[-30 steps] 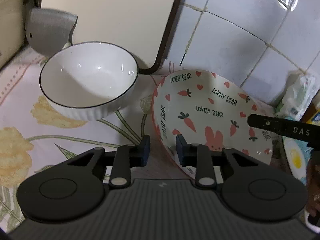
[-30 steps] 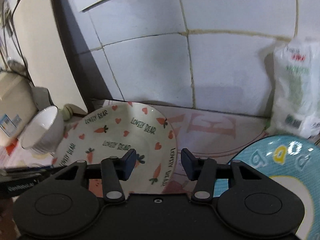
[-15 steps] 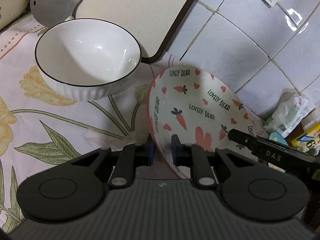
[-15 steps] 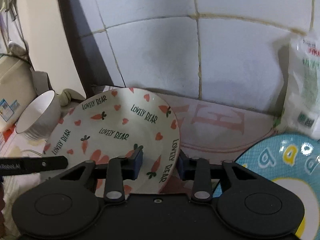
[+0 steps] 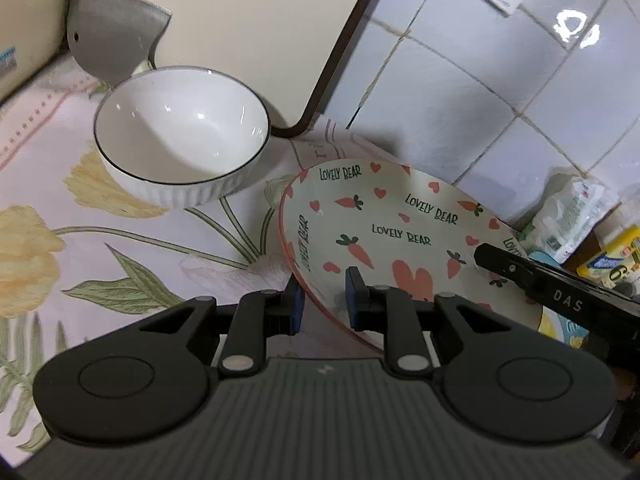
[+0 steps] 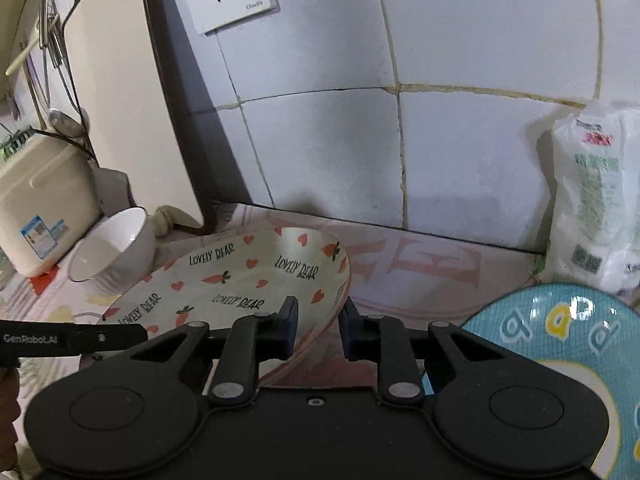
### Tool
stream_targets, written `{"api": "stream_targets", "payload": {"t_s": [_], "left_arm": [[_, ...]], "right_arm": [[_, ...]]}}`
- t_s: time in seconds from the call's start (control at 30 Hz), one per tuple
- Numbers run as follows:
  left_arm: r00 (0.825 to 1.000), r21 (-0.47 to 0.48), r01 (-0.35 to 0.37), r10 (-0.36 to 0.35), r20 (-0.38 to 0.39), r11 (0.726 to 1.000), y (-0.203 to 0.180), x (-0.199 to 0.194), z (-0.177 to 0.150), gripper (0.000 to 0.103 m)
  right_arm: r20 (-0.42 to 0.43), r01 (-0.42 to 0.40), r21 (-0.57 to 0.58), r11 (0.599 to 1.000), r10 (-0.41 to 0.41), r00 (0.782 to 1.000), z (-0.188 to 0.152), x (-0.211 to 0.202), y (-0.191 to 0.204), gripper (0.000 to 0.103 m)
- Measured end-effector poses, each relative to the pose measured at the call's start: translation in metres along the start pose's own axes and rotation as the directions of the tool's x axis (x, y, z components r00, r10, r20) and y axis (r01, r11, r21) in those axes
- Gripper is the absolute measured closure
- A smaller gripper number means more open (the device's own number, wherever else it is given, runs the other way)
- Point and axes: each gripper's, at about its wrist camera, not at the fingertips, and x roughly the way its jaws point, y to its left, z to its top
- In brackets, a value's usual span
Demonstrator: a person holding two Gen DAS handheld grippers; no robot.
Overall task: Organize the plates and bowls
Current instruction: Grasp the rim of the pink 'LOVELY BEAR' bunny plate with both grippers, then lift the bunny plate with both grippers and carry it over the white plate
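A cream plate with carrots, hearts and "LOVELY BEAR" print (image 5: 400,232) is held tilted above the flowered cloth. My left gripper (image 5: 322,304) is shut on its left rim. My right gripper (image 6: 318,326) is shut on its right rim, and the plate also shows in the right wrist view (image 6: 240,280). A white ribbed bowl with a dark rim (image 5: 180,136) stands on the cloth to the left, apart from the plate. A blue plate with a yellow pattern (image 6: 560,340) lies at the right.
A cream board (image 5: 240,20) leans on the tiled wall behind the bowl. A cream appliance (image 6: 40,200) stands at far left. A white plastic bag (image 6: 596,200) and a yellow packet (image 5: 612,260) sit at the right by the wall.
Both grippers closed on the carrot plate's rims and lifted it off the cloth; it now hangs tilted. The bowl and blue plate have not moved.
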Motion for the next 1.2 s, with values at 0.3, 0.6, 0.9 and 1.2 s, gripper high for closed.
{"api": "stream_targets", "payload": {"t_s": [0.3,0.6,0.9,1.2], "left_arm": [[0.999,0.052,0.004,-0.006,0.039,0.999,-0.025,-0.071,-0.002,0.084],[0.997,0.083,0.030,-0.035,0.064,0.996,-0.059,-0.149,-0.021,0.084],[0.996,0.090,0.074,-0.078,0.040,0.993,-0.083,-0.197,-0.056,0.084],[0.996,0.075,0.086,-0.084,-0.031,0.993,-0.083,-0.198,-0.099,0.084]], "right_arm": [[0.070,-0.019,0.030,0.999,0.017,0.997,-0.001,-0.070,0.018,0.077],[0.129,-0.007,0.043,0.999,0.001,0.992,-0.010,-0.163,0.037,0.077],[0.143,0.011,0.076,0.997,-0.022,0.989,-0.039,-0.235,0.042,0.076],[0.102,0.044,0.113,0.993,-0.056,0.993,-0.086,-0.257,0.044,0.076]]}}
